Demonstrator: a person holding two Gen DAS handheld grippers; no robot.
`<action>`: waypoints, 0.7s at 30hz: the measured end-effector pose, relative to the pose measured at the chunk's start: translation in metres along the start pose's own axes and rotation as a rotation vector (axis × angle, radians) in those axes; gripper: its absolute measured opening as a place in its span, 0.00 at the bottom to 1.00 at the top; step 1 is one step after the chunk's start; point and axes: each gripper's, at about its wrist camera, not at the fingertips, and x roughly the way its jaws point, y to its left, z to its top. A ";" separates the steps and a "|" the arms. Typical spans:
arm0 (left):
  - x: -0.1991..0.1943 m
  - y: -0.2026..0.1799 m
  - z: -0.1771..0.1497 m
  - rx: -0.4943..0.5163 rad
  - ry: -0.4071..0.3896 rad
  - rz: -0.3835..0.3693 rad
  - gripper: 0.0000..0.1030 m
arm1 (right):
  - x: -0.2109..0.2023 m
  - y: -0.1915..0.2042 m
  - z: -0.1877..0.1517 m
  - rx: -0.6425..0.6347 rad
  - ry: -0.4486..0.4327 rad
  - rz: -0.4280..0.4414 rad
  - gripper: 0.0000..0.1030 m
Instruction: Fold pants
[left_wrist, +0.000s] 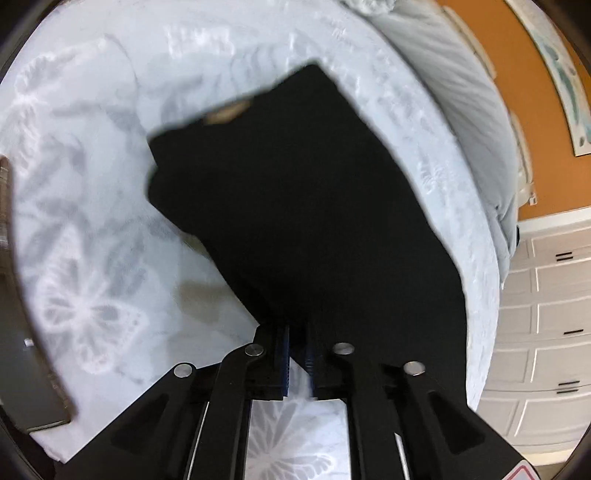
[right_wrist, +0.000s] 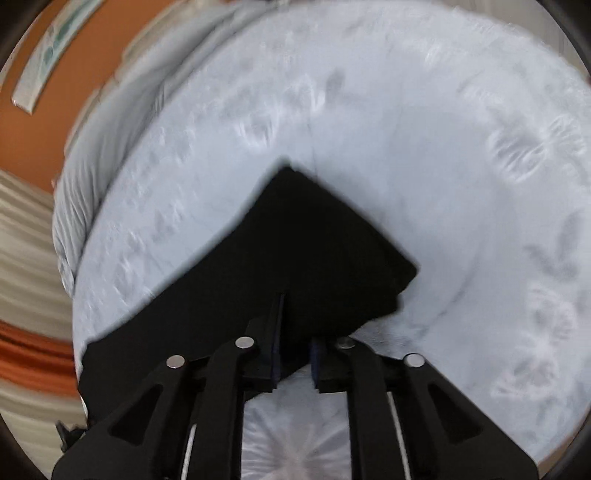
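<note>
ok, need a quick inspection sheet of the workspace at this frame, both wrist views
Surface: bed sheet, pale blue, butterfly print.
Job's things: black pants lying on the sheet, folded corner toward the far side in the right wrist view.
Clutter: dark flat object at the sheet's left edge, blurred.
Grippers: left gripper and right gripper, jaws narrow, pants edge between them.
Cables: nothing seen.
Surroundings: orange wall, white drawers, rumpled duvet.

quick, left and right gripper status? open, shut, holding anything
left gripper: nearly closed, black pants edge between its pads; a grip cannot be told for sure.
right gripper: nearly closed, pants edge between its pads; grip likewise unclear.
</note>
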 end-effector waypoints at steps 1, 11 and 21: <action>-0.013 -0.004 -0.003 0.023 -0.044 0.016 0.17 | -0.014 0.002 -0.001 0.018 -0.032 0.021 0.17; -0.049 -0.073 -0.057 0.256 -0.253 0.061 0.71 | -0.046 0.161 -0.096 -0.516 -0.107 0.117 0.75; 0.072 -0.145 -0.124 0.618 -0.050 0.284 0.71 | 0.042 0.243 -0.209 -0.841 0.183 0.187 0.42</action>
